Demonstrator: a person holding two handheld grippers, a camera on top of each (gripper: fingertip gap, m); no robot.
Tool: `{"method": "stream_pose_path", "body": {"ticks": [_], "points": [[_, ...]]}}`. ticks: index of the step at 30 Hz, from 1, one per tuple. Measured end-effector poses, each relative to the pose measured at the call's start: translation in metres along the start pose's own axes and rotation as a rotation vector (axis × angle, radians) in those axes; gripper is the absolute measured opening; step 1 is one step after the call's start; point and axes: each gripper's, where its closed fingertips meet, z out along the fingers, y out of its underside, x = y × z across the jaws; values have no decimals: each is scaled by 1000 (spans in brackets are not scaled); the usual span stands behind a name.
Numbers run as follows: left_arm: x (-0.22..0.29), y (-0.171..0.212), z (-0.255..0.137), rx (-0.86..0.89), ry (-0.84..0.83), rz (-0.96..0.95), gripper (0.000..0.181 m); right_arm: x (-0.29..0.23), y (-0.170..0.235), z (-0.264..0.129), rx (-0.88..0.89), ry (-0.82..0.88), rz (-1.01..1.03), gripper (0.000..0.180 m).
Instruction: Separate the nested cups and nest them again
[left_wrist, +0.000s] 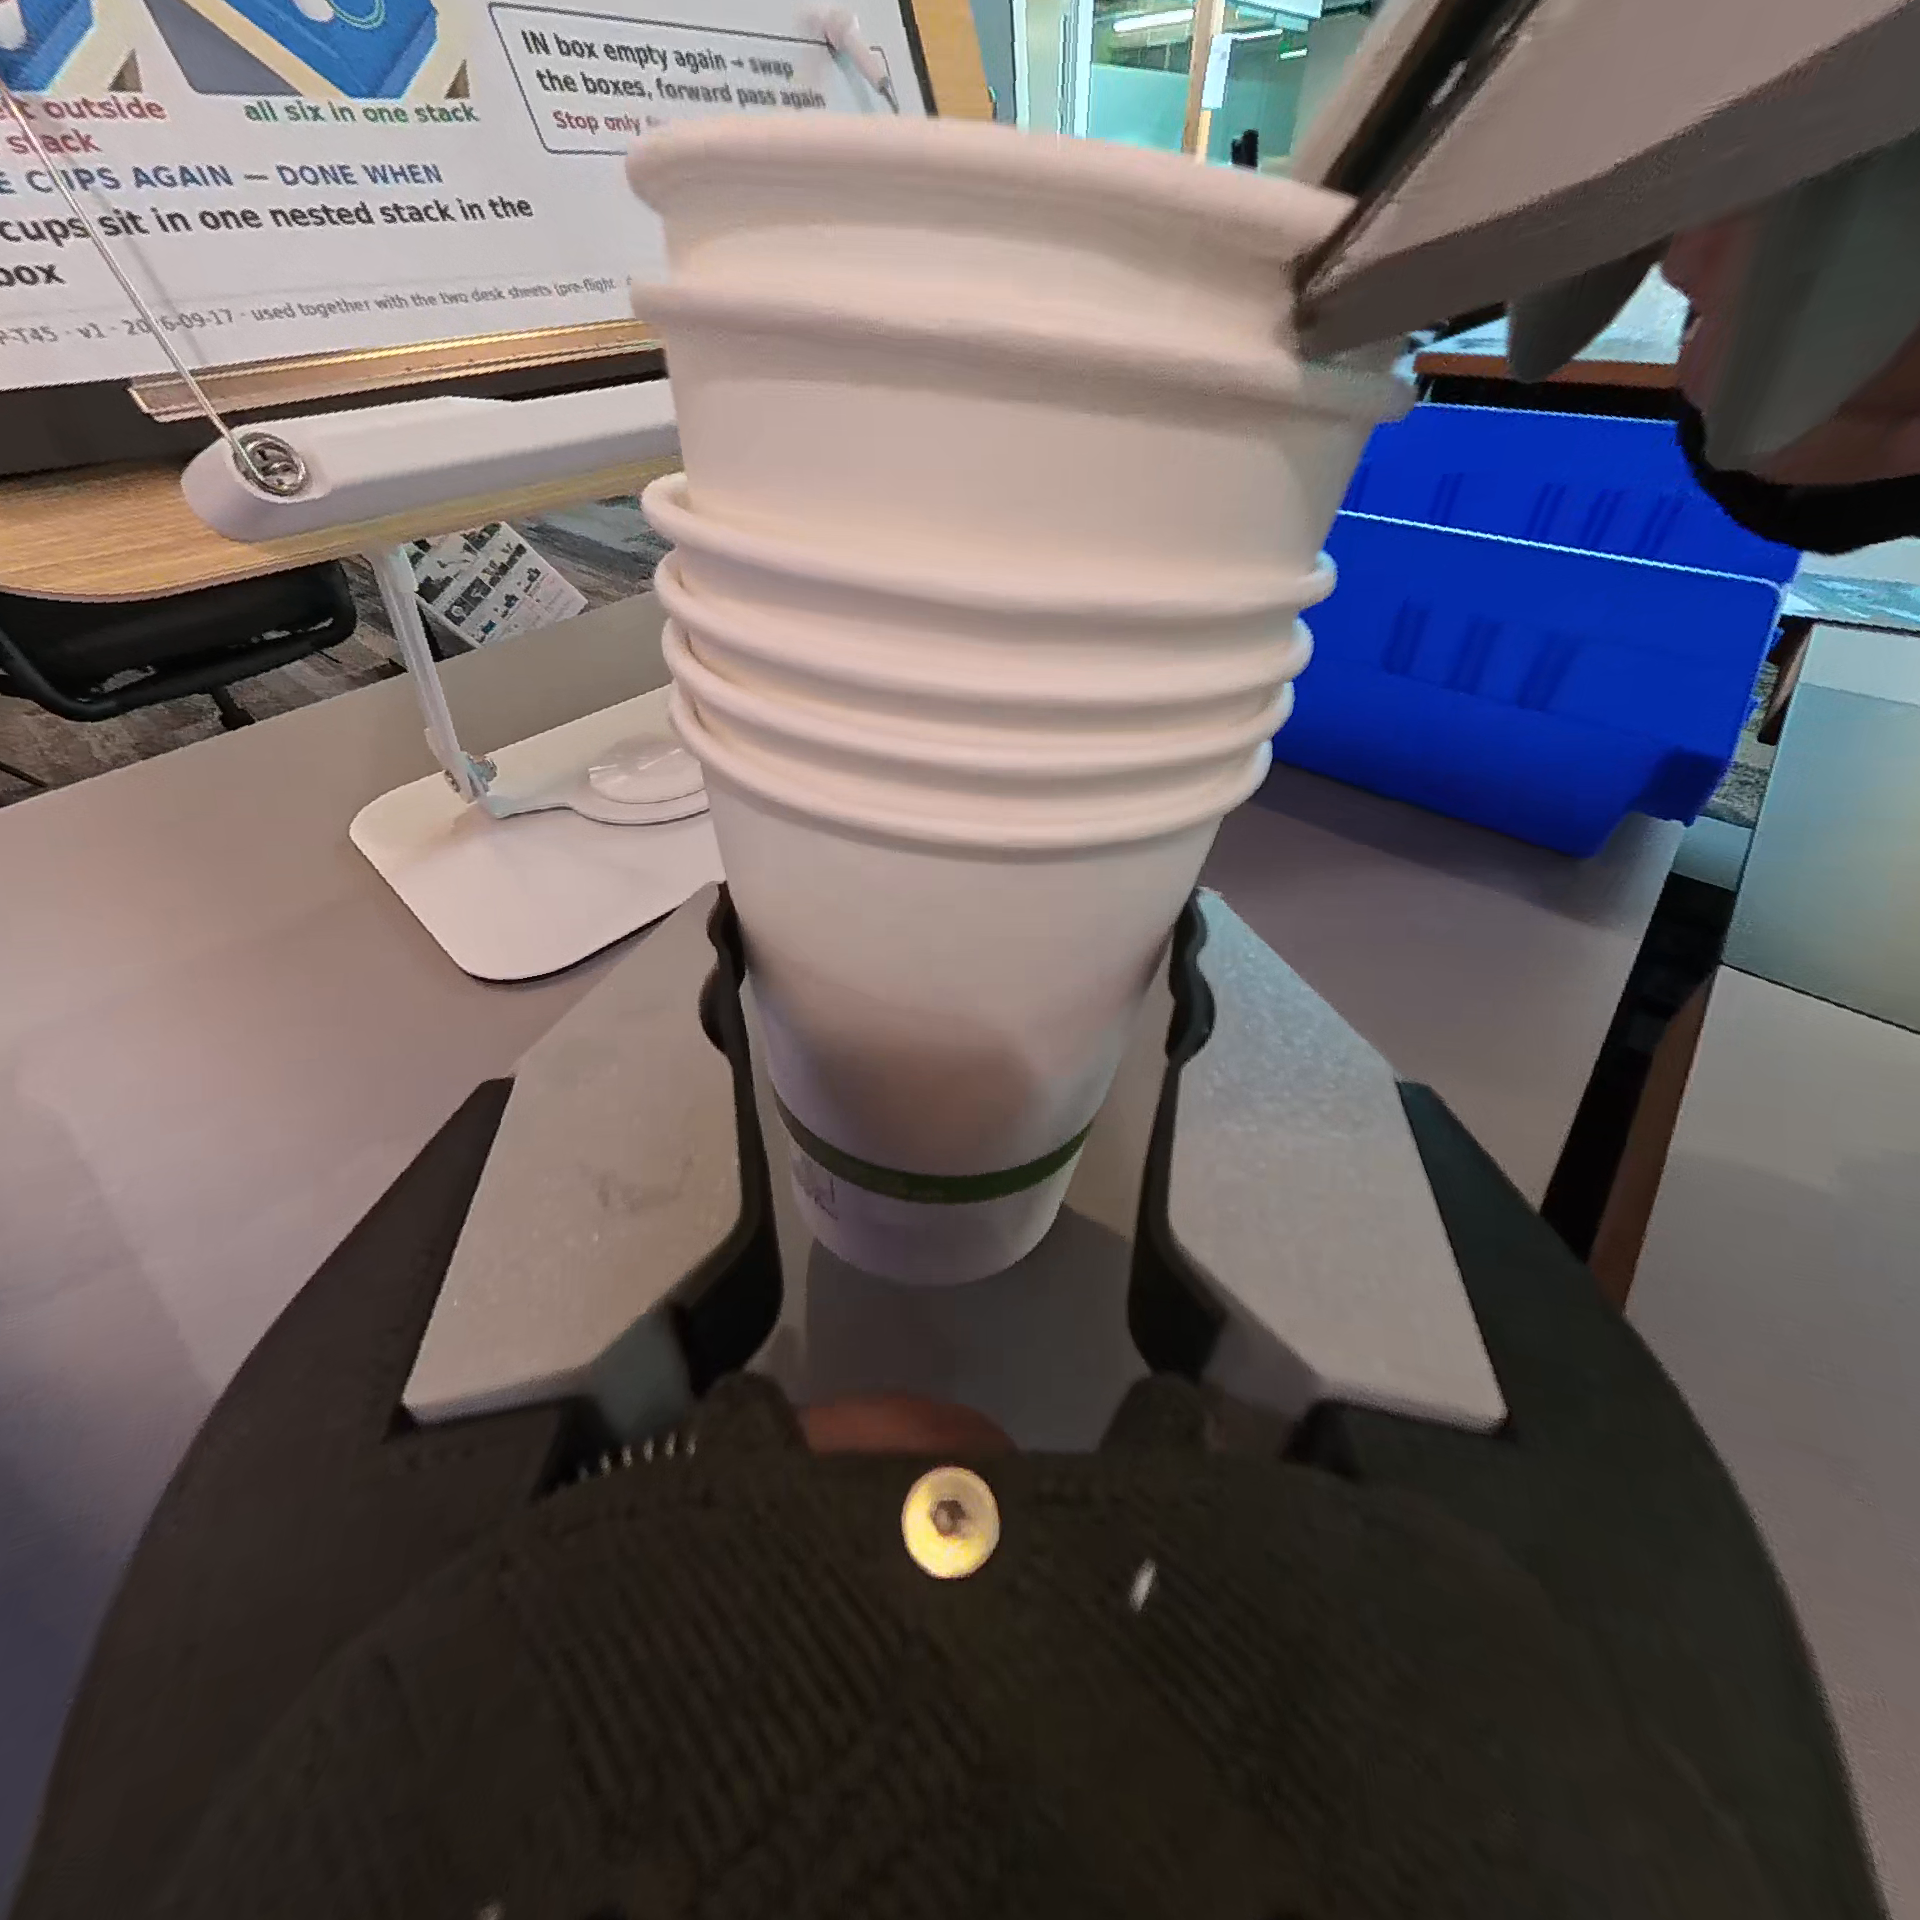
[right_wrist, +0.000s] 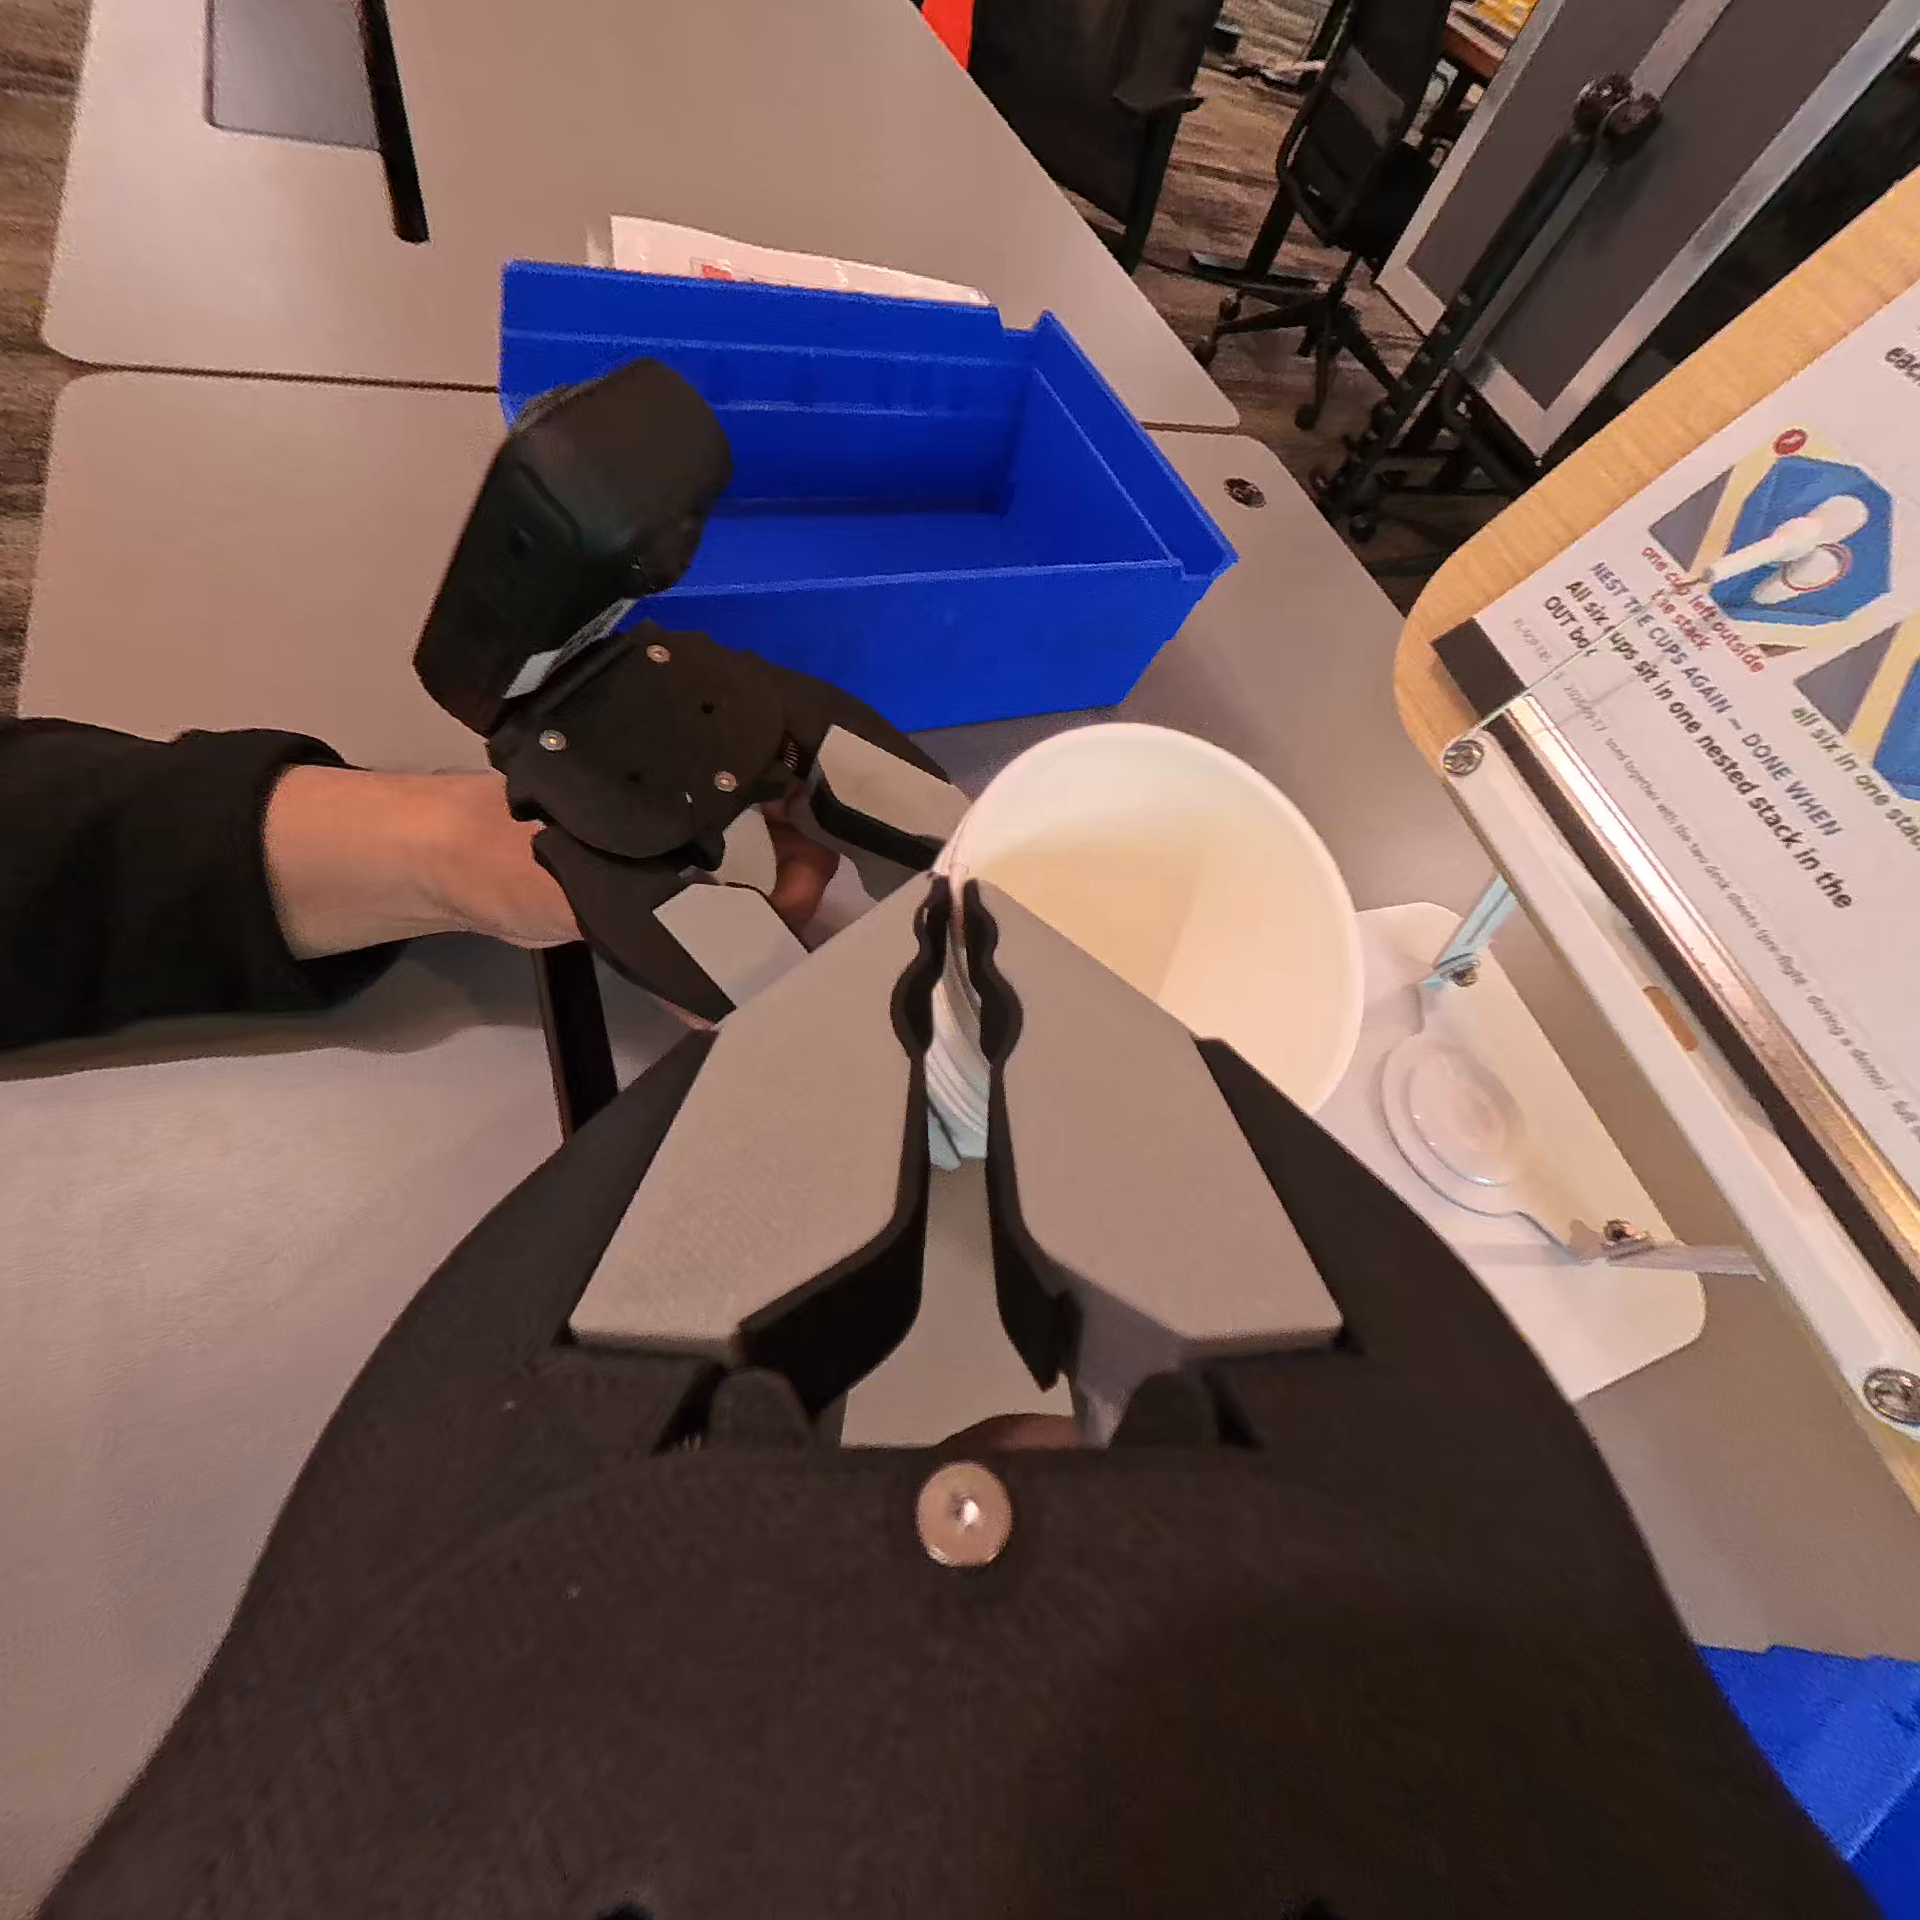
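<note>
With the left gripper (left_wrist: 956, 1049) clamped on the stack's (left_wrist: 966, 665) bottom cup, held up over the bench (left_wrist: 208, 987), and the right gripper (right_wrist: 957, 904) pinching the top cup's (right_wrist: 1174, 883) rim, pull straight along the stack's axis, since it probably binds if tilted.

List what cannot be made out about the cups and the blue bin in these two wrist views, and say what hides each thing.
- Cup count: in the left wrist view the upper rims of the cup stack are motion-blurred.
- Stack's base: in the right wrist view the right hand-held gripper covers it.
- Blue bin: the left hand-held gripper hides its near left corner; in the left wrist view the stack hides its left end.
</note>
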Motion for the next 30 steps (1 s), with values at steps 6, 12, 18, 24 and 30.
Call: {"method": "stream_pose_path", "body": {"ticks": [6,12,18,24,30], "points": [[3,-4,-2,23,21,-8,81,0,-5,-2,14,-8,32,0],[8,-7,-1,42,47,-30,82,-4,2,5,-51,-37,33,0],[10,-4,1,21,45,-36,82,-11,6,8,-79,-98,88,0],[9,-6,1,32,39,-38,82,-12,5,8,-53,-115,136,0],[9,-6,2,38,22,-38,83,-12,6,6,-34,-134,183,0]]}}
